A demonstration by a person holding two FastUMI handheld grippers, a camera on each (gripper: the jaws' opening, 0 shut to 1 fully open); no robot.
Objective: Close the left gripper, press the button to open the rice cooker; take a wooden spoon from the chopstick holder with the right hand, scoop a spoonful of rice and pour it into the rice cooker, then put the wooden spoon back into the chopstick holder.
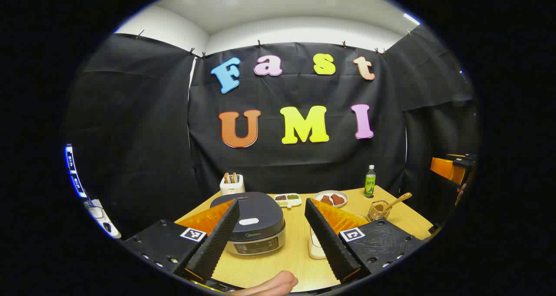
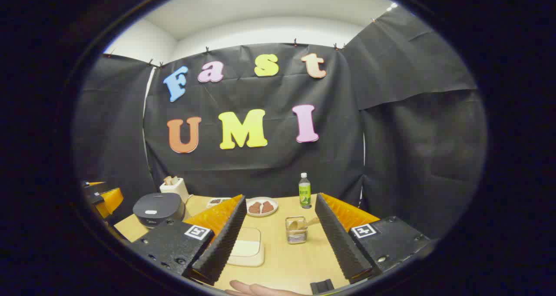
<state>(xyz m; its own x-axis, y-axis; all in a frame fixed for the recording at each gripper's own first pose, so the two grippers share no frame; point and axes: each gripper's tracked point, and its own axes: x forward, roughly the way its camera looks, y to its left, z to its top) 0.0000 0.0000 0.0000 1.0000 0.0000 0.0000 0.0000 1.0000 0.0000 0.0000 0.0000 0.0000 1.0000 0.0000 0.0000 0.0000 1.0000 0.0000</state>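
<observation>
The dark-lidded rice cooker (image 1: 252, 224) sits shut on the wooden table (image 1: 299, 261), its white button (image 1: 249, 221) on top. My left gripper (image 1: 273, 233) is open just in front of it, the cooker partly behind the left finger. A mesh chopstick holder (image 2: 296, 230) holds a wooden spoon (image 2: 304, 223); my right gripper (image 2: 280, 235) is open, with the holder between and beyond its fingers. The rice container (image 2: 247, 247) lies near its left finger. In the left gripper view the holder (image 1: 378, 210) and spoon (image 1: 397, 200) stand at the right, and the right gripper (image 1: 451, 167) hovers at the far right.
A toaster (image 1: 231, 184), a small divided dish (image 1: 287, 199), a plate with brown food (image 1: 331, 198) and a green bottle (image 1: 369, 181) line the table's back. The rice cooker (image 2: 157, 209) and the left gripper (image 2: 102, 200) appear at the left in the right gripper view.
</observation>
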